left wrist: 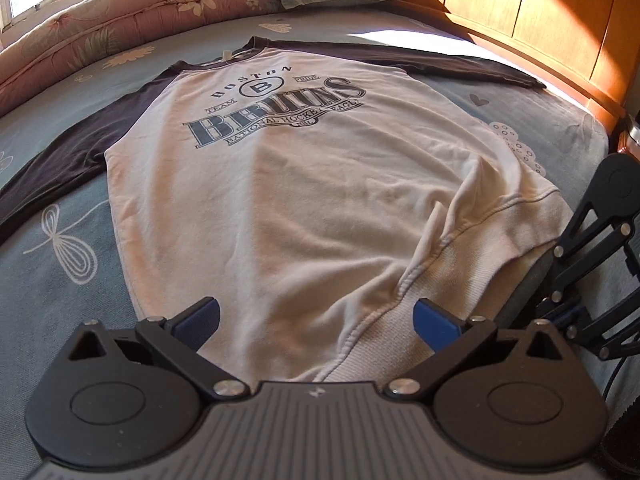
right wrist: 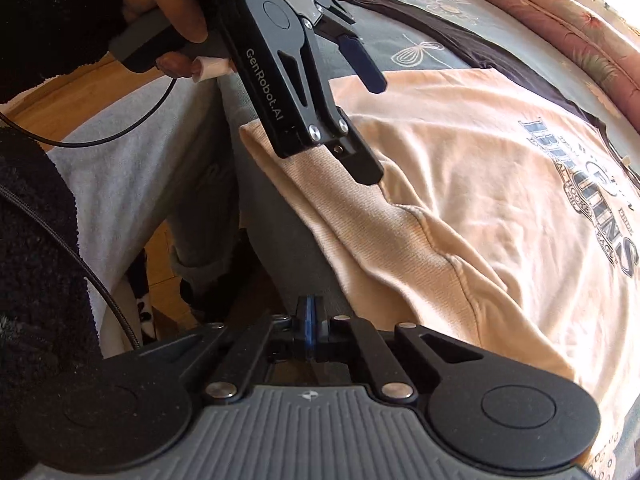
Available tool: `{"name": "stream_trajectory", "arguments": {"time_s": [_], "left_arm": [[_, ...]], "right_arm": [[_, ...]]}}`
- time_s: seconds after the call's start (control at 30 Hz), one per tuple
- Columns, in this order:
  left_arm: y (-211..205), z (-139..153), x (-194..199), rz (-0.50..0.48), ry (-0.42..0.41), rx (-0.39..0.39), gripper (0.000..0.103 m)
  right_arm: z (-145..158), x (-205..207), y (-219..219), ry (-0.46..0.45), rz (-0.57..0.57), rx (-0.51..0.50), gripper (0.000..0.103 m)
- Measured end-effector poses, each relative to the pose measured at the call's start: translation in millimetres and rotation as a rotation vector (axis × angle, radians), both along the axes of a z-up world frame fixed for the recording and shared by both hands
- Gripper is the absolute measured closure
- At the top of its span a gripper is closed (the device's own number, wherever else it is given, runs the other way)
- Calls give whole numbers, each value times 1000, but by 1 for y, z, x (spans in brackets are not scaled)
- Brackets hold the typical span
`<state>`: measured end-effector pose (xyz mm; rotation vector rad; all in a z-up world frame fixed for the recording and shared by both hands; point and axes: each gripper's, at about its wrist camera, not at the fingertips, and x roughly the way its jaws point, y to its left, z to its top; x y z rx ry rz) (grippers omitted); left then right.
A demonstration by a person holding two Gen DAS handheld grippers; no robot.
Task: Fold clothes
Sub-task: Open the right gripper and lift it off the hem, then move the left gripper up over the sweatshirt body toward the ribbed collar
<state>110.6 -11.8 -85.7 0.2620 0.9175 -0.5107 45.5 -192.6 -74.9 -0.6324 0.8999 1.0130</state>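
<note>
The right gripper [right wrist: 309, 322] is clenched on nothing, just off the bed edge [right wrist: 280, 216]; the left gripper [left wrist: 316, 318] is spread over the Bruins sweatshirt's [left wrist: 304, 184] hem, laid flat there.

Left claw [left wrist: 316, 320] agape, right claw [right wrist: 310, 320] closed

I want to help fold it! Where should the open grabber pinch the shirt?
Probably the ribbed bottom hem, coming from the bed's near edge. The shirt lies flat, but there the hem is rumpled and thick, giving the open left gripper an edge to bite.
</note>
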Motion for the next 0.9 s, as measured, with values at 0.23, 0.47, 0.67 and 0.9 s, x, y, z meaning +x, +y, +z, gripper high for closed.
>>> {"name": "stream_trajectory", "arguments": {"time_s": [0.23,0.47,0.67,0.9], "left_arm": [[26,-14,-11,5,56,2,1],[11,-4,-13,-23,34,31,1],[-5,11,-12,-53,-6,1,1],[-32,17,3,-72,-31,-11,1]], "right_arm": [[20,11,-66,-152,-313,13,73],[-4,18,-94,-29,-384,-63,71],[-2,0,-117,31,-399,-154,74],[17,13,-75,-89,-395,31,70]]}}
